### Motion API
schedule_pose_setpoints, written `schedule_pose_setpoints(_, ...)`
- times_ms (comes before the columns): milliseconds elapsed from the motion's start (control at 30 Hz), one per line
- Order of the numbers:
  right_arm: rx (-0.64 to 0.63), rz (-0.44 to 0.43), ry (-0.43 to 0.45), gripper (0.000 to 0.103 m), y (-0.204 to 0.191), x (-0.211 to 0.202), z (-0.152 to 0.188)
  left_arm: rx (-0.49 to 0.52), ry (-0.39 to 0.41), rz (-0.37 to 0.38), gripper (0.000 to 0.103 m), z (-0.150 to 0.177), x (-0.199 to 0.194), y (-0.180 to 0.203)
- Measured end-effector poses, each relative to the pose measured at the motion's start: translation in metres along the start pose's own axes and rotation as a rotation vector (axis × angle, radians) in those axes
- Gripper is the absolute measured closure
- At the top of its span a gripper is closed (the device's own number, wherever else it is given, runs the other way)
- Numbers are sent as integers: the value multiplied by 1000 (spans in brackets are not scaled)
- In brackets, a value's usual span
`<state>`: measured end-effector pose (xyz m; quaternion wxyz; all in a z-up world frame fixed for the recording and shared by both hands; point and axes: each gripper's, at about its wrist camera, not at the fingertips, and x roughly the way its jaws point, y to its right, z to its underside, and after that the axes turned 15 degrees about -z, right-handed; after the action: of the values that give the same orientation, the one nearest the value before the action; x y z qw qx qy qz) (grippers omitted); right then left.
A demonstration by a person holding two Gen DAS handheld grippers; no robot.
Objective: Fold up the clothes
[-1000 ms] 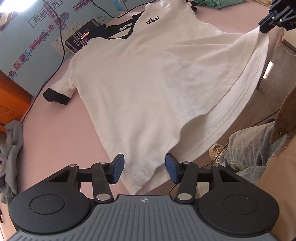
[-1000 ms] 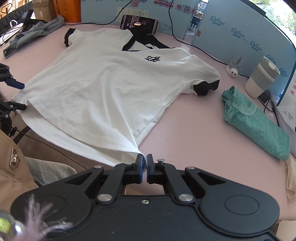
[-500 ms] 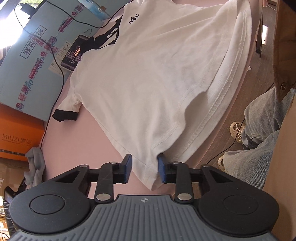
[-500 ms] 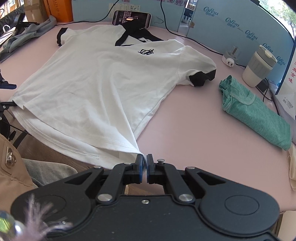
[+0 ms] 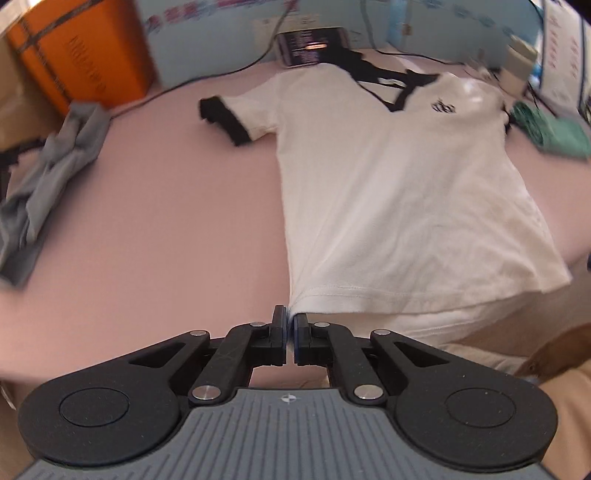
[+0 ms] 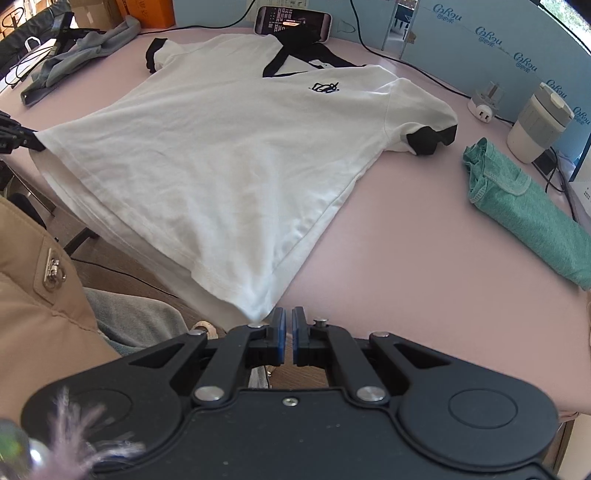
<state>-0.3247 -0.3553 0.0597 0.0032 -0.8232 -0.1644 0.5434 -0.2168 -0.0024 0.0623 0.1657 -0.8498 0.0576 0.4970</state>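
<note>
A white shirt (image 5: 399, 206) with black collar and sleeve cuffs lies face up on the pink table (image 5: 166, 221), its hem hanging over the near edge. My left gripper (image 5: 290, 321) is shut on the hem's left corner. In the right wrist view the shirt (image 6: 229, 147) is stretched between both corners. My right gripper (image 6: 287, 325) is shut at the hem's right corner, where the cloth is drawn to a point beside its left finger. The left gripper (image 6: 14, 136) shows at the far left edge, holding the other corner.
A crumpled grey garment (image 5: 55, 166) lies at the table's left, a folded green garment (image 6: 524, 218) at its right. A phone (image 6: 293, 20), a charger plug (image 6: 484, 103) and a cup (image 6: 539, 125) stand along the back. A person's tan jacket (image 6: 37, 295) is close below.
My left gripper went from open around the hem's left corner to shut on it, and its view swung to face down the table. The right gripper stayed shut on its corner.
</note>
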Motion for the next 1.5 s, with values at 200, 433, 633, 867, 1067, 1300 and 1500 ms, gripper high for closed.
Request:
schedule_pose_setpoints(200, -44, -55, -38, 93, -14, 12, 2, 7, -43, 5, 99, 11, 17, 6)
schedule_pose_setpoints(433, -269, 5, -80, 51, -39, 28, 2, 41, -52, -4, 99, 18, 22, 10)
schedule_pose_setpoints(633, -459, 100, -150, 52, -48, 54, 3, 44, -45, -6, 98, 20, 24, 9)
schedule_pose_setpoints(867, -667, 206, -177, 54, -59, 65, 8, 44, -43, 0, 98, 22, 26, 9)
schedule_pose_setpoints(1067, -753, 231, -139, 72, -64, 56, 9, 40, -41, 3, 98, 21, 28, 8)
schedule_pose_setpoints(1300, -779, 173, -157, 87, -65, 61, 11, 52, -39, 14, 98, 20, 30, 9)
schedule_pose_setpoints(1500, -834, 115, -181, 94, -67, 64, 8, 136, 17, 41, 98, 7, 24, 16)
